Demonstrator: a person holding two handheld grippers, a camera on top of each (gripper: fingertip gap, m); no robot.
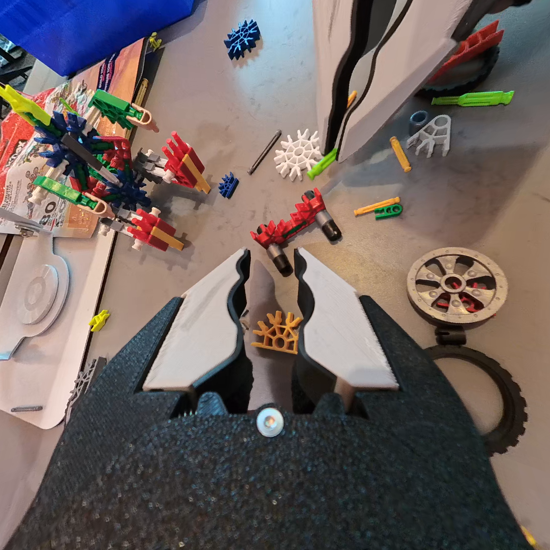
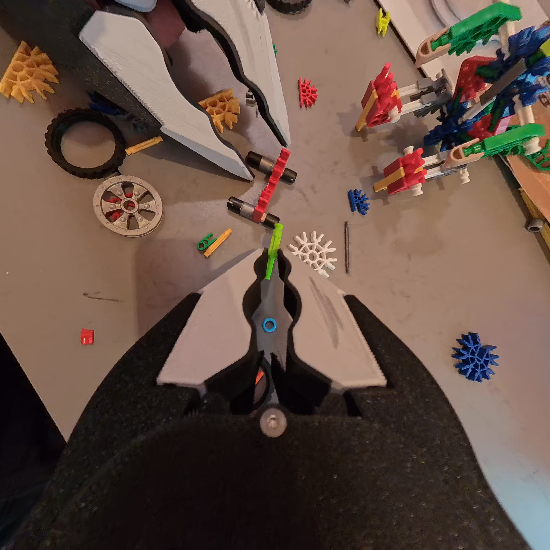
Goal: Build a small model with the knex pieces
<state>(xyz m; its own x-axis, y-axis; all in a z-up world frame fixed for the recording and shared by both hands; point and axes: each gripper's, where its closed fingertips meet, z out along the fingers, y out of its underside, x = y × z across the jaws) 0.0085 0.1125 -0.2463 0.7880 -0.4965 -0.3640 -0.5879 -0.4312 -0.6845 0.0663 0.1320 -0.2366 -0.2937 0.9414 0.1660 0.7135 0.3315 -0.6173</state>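
Note:
My left gripper (image 1: 271, 253) is open and empty, its tips just short of a red connector piece with two black-and-grey rods (image 1: 294, 227). An orange connector (image 1: 276, 333) lies on the table between its fingers. My right gripper (image 2: 271, 251) is shut on a lime green rod (image 2: 273, 250), whose free end points at the same red piece (image 2: 272, 186). In the left wrist view the right gripper (image 1: 333, 153) comes in from the top with the lime rod (image 1: 321, 163) beside a white snowflake connector (image 1: 297, 154). The left gripper (image 2: 269, 160) shows in the right wrist view too.
A large multicolour toy model (image 1: 89, 166) stands at the left on printed packaging (image 1: 18, 166). A grey wheel hub (image 1: 456, 290), a black tyre (image 1: 503, 398), blue connectors (image 1: 242, 38), a thin black rod (image 1: 265, 151), yellow rods (image 1: 400, 153) and a grey connector (image 1: 431, 137) lie scattered on the grey table. Some 7 centimetres of space lies between my two pairs of fingers. The grey wheel hub (image 1: 456, 290) sits 8 centimetres or so from the ends of my left fingers. Look for it in the right wrist view (image 2: 123, 200) too.

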